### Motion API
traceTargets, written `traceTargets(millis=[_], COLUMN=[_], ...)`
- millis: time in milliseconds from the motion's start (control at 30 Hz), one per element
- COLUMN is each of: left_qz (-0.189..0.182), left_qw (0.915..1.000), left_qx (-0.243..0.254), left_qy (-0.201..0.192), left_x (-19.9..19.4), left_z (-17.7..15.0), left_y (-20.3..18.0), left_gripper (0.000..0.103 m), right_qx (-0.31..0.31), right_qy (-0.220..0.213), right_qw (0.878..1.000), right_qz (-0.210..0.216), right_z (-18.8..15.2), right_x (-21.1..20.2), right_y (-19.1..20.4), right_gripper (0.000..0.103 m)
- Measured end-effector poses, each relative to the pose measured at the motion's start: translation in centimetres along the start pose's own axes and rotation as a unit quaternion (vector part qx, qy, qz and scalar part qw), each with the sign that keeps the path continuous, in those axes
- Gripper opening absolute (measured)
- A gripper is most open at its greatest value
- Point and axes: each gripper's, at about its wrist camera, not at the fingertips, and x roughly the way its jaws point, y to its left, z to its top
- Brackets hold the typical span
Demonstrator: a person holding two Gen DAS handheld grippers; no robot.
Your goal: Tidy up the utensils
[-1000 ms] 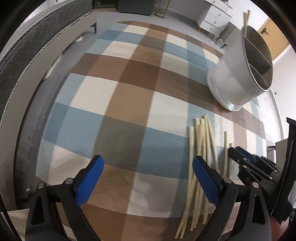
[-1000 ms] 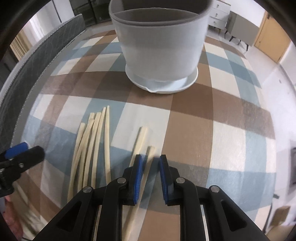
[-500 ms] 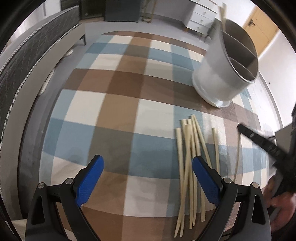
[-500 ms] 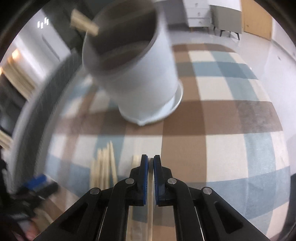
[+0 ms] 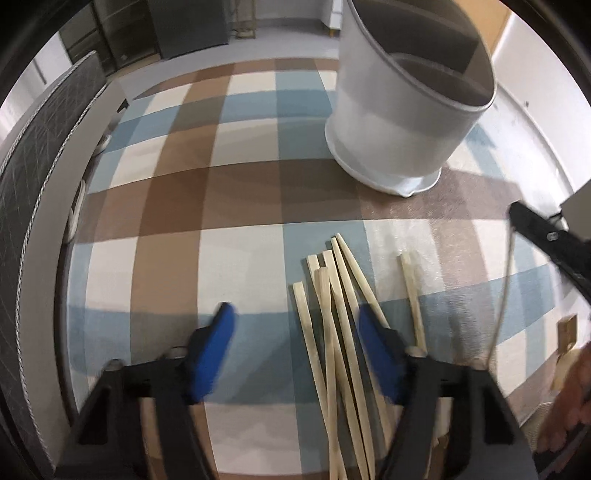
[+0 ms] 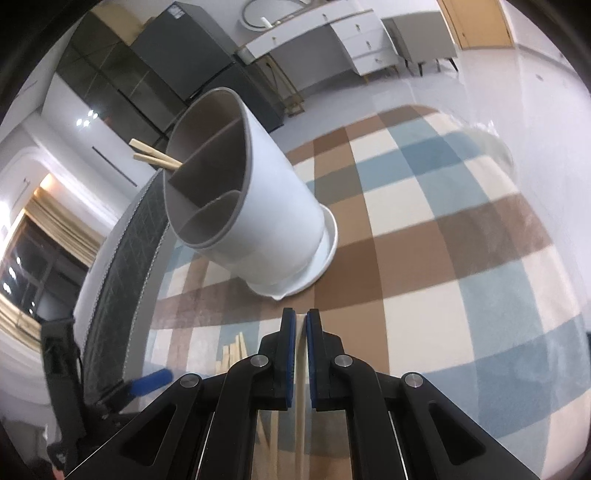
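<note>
Chopsticks (image 5: 332,332) lay between the closing left gripper (image 5: 295,343); right gripper (image 6: 300,347), clamped on one chopstick (image 6: 300,387), should aim steeply into the holder (image 6: 243,206).

A checked cloth (image 5: 240,192) in brown, blue and cream squares is spread over the whole work surface. Along its left edge a dark quilted panel (image 5: 33,155) trimmed with pale cord is seen. Beyond the far edge, a grey floor (image 6: 480,74) is shown, and on it a tall dark cabinet (image 6: 192,51) is placed against the back wall. Beside the cabinet a white chest of drawers (image 6: 354,33) with small knobs is set, with a grey chair (image 6: 421,33) next to it. A wooden door (image 6: 476,22) is visible in the far right corner of the room. A curtained window (image 6: 33,266) is seen at the left.
</note>
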Motion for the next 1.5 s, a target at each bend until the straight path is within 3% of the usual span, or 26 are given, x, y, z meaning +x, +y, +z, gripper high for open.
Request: traceTargets(millis=[133,300,433,600,667,967,1167,1367,1500], left_qz=[0.002,0.006,0.016,-0.004,0.001,-0.033,-0.067,-0.098,-0.102], left_qw=[0.9997,0.9996,0.9988,0.9991,0.9993,0.9989,0.9936,0.9895,0.9888], left_qx=[-0.009,0.005,0.020,-0.003,0.000,-0.014,-0.043,-0.053,-0.033], left_qy=[0.021,0.027,0.042,0.043,0.037,-0.030,-0.080,-0.092,-0.104], left_x=[1.1,1.3,2.0,2.0,1.7,-3.4,-7.6,-9.8,-11.6], left_z=[0.7,1.4,1.5,1.5,1.6,0.1,-1.3,-0.7,-0.9], left_y=[0.3,-0.6,-1.5,-1.1,-1.2,-0.6,0.3,0.1,-0.3], left_gripper=[0.043,0.042,0.019,0.013,0.002,0.002,0.002,0.002,0.001], right_qx=[0.003,0.019,0.018,0.018,0.017,-0.032,-0.061,-0.117,-0.140], right_qy=[-0.009,-0.011,-0.018,-0.025,-0.026,-0.059,-0.100,-0.149,-0.171], right_qw=[1.000,1.000,1.000,0.999,0.999,0.997,0.992,0.981,0.975], right_qz=[0.002,0.010,0.013,0.014,0.014,0.024,0.040,0.044,0.037], right_z=[0.2,0.5,0.7,0.8,0.8,-0.1,-1.9,-2.6,-2.5], right_x=[-0.8,-1.1,-1.5,-2.1,-2.3,-5.0,-7.9,-10.9,-12.5], right_y=[-0.3,-0.6,-0.4,-0.4,-0.4,1.9,4.0,7.4,8.8], right_gripper=[0.005,0.005,0.005,0.005,0.005,0.005,0.005,0.005,0.005])
